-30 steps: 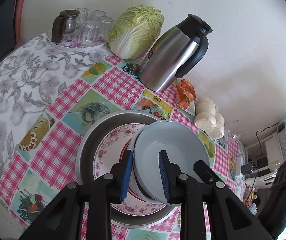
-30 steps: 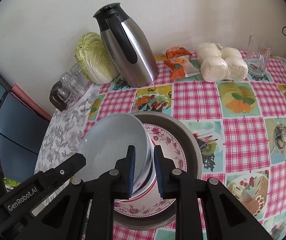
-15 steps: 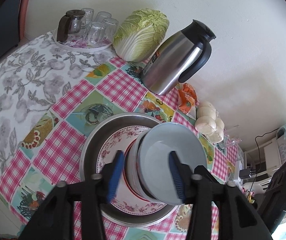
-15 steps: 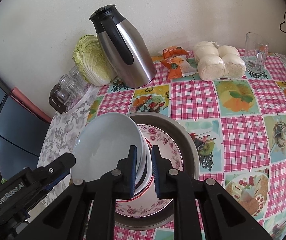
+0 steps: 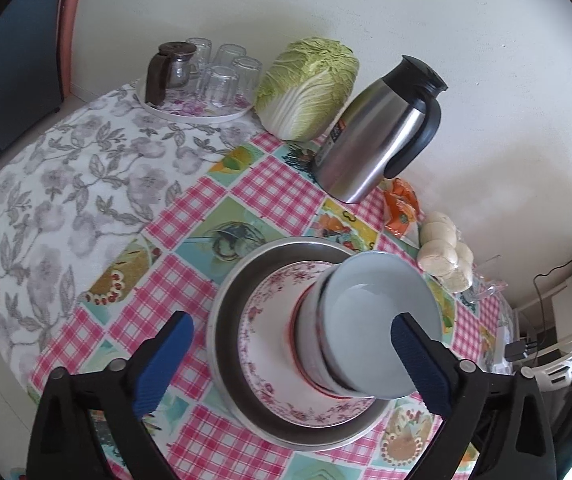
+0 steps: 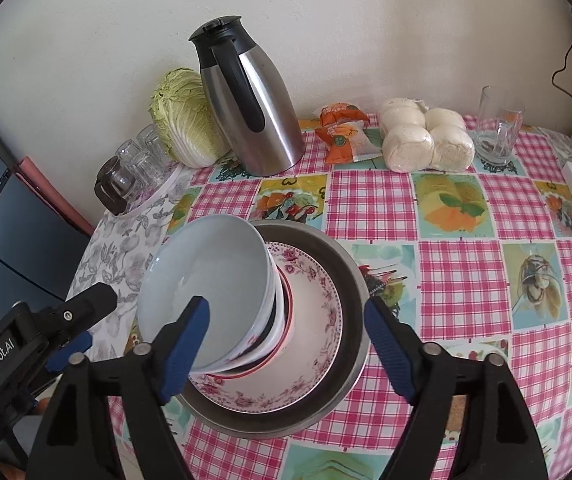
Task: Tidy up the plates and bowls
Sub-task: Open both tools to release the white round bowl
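A stack of bowls topped by a pale blue bowl (image 5: 373, 312) (image 6: 206, 280) stands on a floral plate (image 5: 270, 344) (image 6: 313, 320) inside a round metal basin (image 5: 222, 320) (image 6: 351, 280). My left gripper (image 5: 291, 322) is spread wide with its jaws opening. The plate and bowls lie between its blue pads, which touch nothing. My right gripper (image 6: 286, 308) is on the opposite side with its jaws opening too. Its pads straddle the stack's rim and the plate without pressing on them. The black housing of the left gripper (image 6: 14, 344) shows at the lower left of the right wrist view.
Along the wall stand a steel thermos jug (image 5: 377, 140) (image 6: 250, 108), a cabbage (image 5: 305, 88), a tray of glasses (image 5: 210, 76), orange snack packets (image 6: 341, 132), bagged buns (image 6: 425, 140) and a glass mug (image 6: 499, 128). The table's edge curves at the left.
Both grippers were shut on the top bowl's rim and have opened wide. The bowl stack stays on the plate. The left gripper has drawn back a little.
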Motion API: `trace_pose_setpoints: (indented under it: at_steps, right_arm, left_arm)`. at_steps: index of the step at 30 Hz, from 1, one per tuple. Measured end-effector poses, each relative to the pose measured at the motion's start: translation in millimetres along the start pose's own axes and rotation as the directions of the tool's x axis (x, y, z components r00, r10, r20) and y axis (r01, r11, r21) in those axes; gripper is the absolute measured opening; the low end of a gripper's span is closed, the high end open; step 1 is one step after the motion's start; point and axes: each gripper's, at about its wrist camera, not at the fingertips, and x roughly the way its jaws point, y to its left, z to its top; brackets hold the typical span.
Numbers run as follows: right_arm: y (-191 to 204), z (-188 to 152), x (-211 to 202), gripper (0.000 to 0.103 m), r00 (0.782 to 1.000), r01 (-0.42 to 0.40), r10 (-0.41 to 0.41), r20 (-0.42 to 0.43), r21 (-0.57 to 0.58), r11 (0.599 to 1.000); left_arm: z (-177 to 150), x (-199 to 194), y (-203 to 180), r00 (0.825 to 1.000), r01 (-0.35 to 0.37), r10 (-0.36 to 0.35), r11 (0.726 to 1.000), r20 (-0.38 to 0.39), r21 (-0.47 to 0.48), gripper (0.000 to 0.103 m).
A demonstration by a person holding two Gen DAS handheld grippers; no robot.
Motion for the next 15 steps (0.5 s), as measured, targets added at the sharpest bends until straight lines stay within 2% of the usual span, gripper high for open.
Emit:
trace_pose_setpoints:
  at_steps: [1, 4, 9, 15]
  right_arm:
    - [0.6, -1.5, -1.2, 0.082, 1.000, 0.006, -0.006, 0.003, -0.006, 1.000]
    - [2.6, -8.1, -2.7, 0.095, 1.000, 0.028, -0.028, 0.014, -0.025, 0.999]
    - [6.9, -19.8, -3.6, 0.096, 0.999, 0.046, -0.045, 0.021, -0.060, 0.997]
    - [6.8, -31.8, -3.3, 0.096, 0.997, 0.078, -0.077, 0.014, -0.093, 0.993]
  left_arm:
    - [-1.3, -1.1, 1.6, 1.000, -0.017, 0.017, 1.000, 0.006, 0.009, 0.103]
    - [-5.5, -4.5, 4.1, 0.997, -0.064, 0.063, 0.997, 0.034, 0.041, 0.103]
    - [-14.7, -10.8, 5.7, 0.987, -0.146, 0.137, 0.984, 0.089, 0.107, 0.103]
    - [-24.3, -10.8, 13.3, 0.984, -0.170, 0.161, 0.977, 0.075, 0.127, 0.103]
